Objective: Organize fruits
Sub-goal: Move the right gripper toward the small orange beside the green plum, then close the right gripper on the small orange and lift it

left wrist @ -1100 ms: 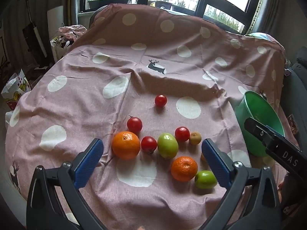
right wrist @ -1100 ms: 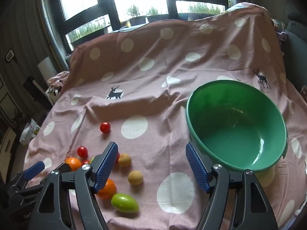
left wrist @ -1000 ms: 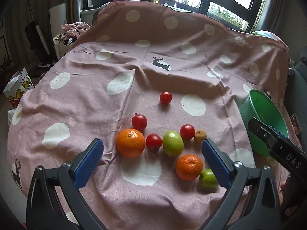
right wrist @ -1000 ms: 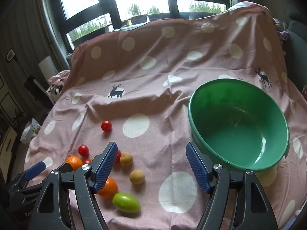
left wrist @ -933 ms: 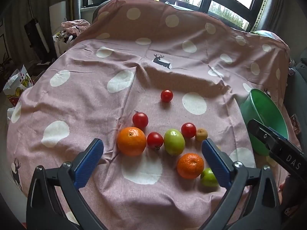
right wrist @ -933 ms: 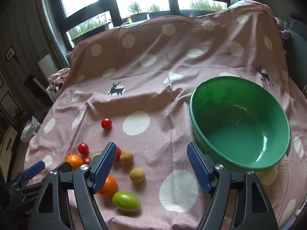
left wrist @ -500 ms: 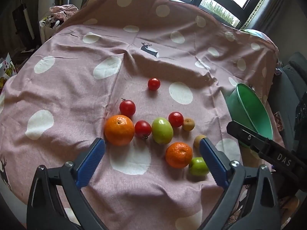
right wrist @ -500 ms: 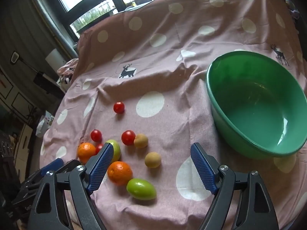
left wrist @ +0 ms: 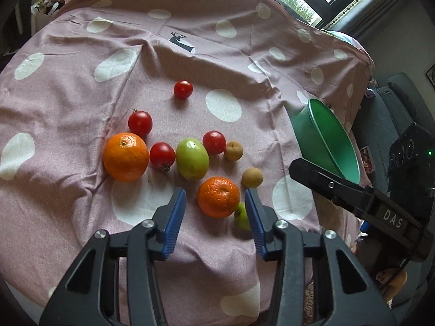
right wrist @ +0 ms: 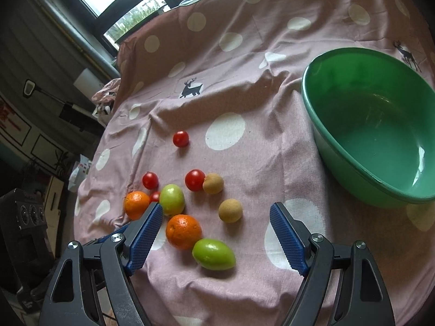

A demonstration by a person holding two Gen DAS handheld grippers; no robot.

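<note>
Fruits lie on a pink polka-dot cloth [left wrist: 68, 103]. My left gripper [left wrist: 216, 216] is open, its jaws narrowed and standing on either side of the small orange [left wrist: 218, 197], not touching it. A bigger orange [left wrist: 125, 156], a green fruit [left wrist: 192, 158], several red tomatoes such as the far one [left wrist: 183, 90], and two brown fruits [left wrist: 252, 177] lie around it. My right gripper [right wrist: 216, 235] is open and empty above a second green fruit [right wrist: 214, 254]. The empty green bowl [right wrist: 375, 179] stands to the right.
The right gripper's body [left wrist: 353, 198] reaches in at the right of the left wrist view, in front of the bowl [left wrist: 315, 141]. The cloth drops off at the near edge [left wrist: 190, 298]. A sofa [left wrist: 386, 119] and windows lie behind.
My left gripper has moved forward and down to the small orange, and its jaws have narrowed around it. My right gripper has tilted down and left toward the fruits.
</note>
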